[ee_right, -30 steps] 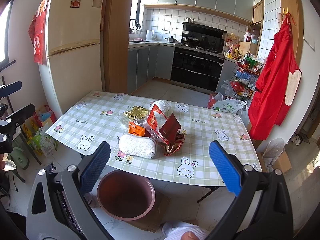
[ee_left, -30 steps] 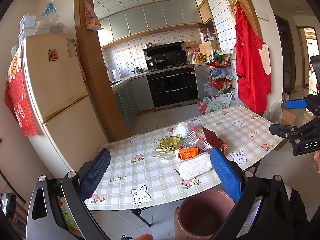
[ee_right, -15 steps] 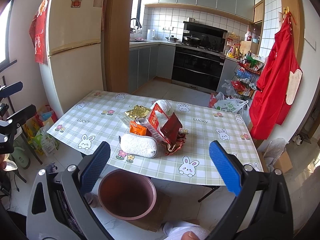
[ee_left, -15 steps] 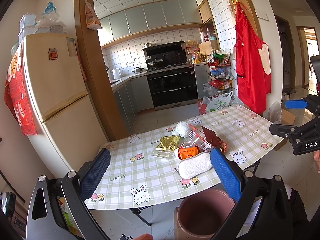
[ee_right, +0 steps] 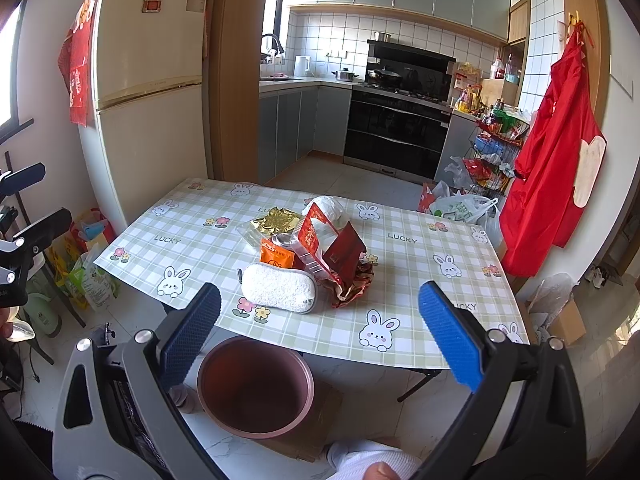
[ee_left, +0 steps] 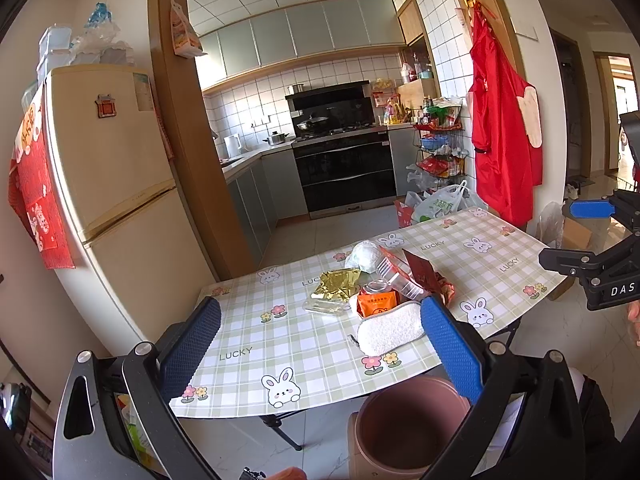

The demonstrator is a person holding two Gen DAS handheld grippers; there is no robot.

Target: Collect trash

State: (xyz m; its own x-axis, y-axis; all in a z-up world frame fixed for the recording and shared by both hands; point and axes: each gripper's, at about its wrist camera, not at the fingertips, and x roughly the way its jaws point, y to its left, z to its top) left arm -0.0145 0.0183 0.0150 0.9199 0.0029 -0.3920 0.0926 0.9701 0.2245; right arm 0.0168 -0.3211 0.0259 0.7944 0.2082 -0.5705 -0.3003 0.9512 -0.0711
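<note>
A heap of trash sits mid-table: a white sponge pad (ee_right: 279,288) (ee_left: 390,330), an orange packet (ee_right: 277,256) (ee_left: 377,304), a gold foil wrapper (ee_right: 275,219) (ee_left: 338,282), red wrappers (ee_right: 343,254) (ee_left: 424,274) and a white crumpled bag (ee_right: 326,207) (ee_left: 365,255). A pink bin (ee_right: 256,386) (ee_left: 408,428) stands on the floor below the table's near edge. My left gripper (ee_left: 320,348) and right gripper (ee_right: 320,336) are open and empty, short of the table.
The table (ee_right: 192,236) has a green checked cloth. A fridge (ee_right: 148,80) stands at the left, kitchen counters and an oven (ee_right: 396,136) behind. A red apron (ee_right: 556,148) hangs at the right. Bags (ee_right: 460,208) lie on the floor beyond the table.
The right gripper has drifted slightly nearer the table. The left gripper has barely moved.
</note>
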